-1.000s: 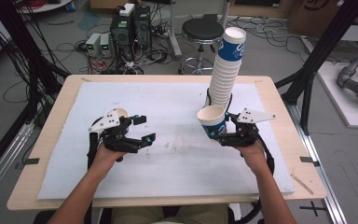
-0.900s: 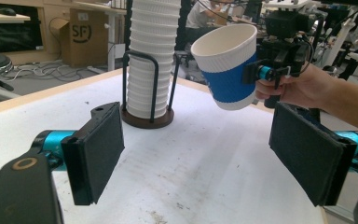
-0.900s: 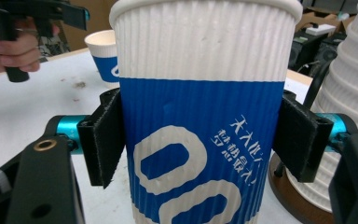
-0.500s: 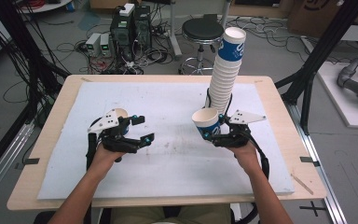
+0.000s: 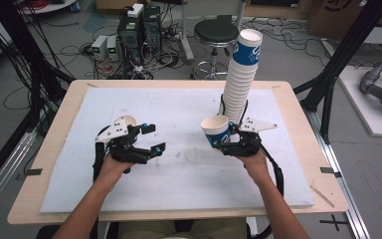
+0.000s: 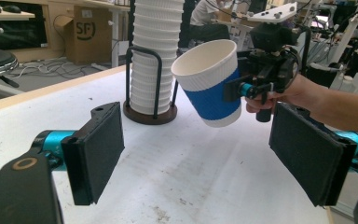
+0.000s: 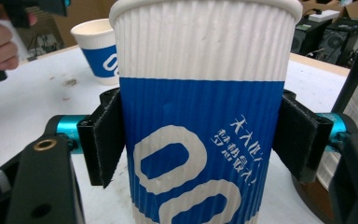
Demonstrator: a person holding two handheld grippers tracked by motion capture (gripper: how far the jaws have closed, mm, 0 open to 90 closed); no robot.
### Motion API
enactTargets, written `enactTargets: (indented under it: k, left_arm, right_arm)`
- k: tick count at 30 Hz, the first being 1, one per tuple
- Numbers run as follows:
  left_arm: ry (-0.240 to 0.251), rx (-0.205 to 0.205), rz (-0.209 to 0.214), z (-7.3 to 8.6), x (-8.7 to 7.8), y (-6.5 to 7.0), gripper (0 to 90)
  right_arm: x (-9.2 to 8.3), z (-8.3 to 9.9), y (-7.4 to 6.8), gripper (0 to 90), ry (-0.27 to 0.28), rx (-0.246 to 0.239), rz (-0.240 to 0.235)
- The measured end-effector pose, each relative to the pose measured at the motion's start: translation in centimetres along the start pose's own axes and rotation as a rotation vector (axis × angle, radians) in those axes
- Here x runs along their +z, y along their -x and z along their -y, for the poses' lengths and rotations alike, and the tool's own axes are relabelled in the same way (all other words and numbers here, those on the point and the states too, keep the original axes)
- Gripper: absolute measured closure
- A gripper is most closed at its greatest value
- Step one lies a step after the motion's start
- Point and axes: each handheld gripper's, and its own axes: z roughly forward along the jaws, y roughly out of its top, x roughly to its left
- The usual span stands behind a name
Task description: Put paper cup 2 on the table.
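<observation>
The right hand-held gripper has carried its clamped cup leftward off the stack; next, set it on the surface. The left hand-held gripper waits, jaws apart.

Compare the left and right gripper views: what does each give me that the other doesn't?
Left gripper view: the left gripper open with nothing between its jaws, the cup stack in its holder, and the right hand carrying the held cup tilted above the table. Right gripper view: pads pressing both sides of that cup, its print close up, and a second cup standing beyond. Shared: the held cup and the table.
</observation>
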Motion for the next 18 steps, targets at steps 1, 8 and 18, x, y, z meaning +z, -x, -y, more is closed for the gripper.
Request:
enactTargets:
  k: [1,8,18]
  left_arm:
    - [-0.002,0.002,-0.001,0.0,0.0,0.0,17.8]
    - [-0.005,-0.006,-0.001,0.3,0.1,-0.2,17.8]
    - [-0.009,-0.013,-0.003,0.5,0.1,-0.4,17.8]
  right_arm:
    - [0.2,0.1,0.2,26.0,0.003,0.006,0.004]
    - [1.8,1.0,0.8,26.1,-0.028,0.046,0.019]
    - [3.6,2.2,1.5,26.1,-0.094,0.056,0.038]
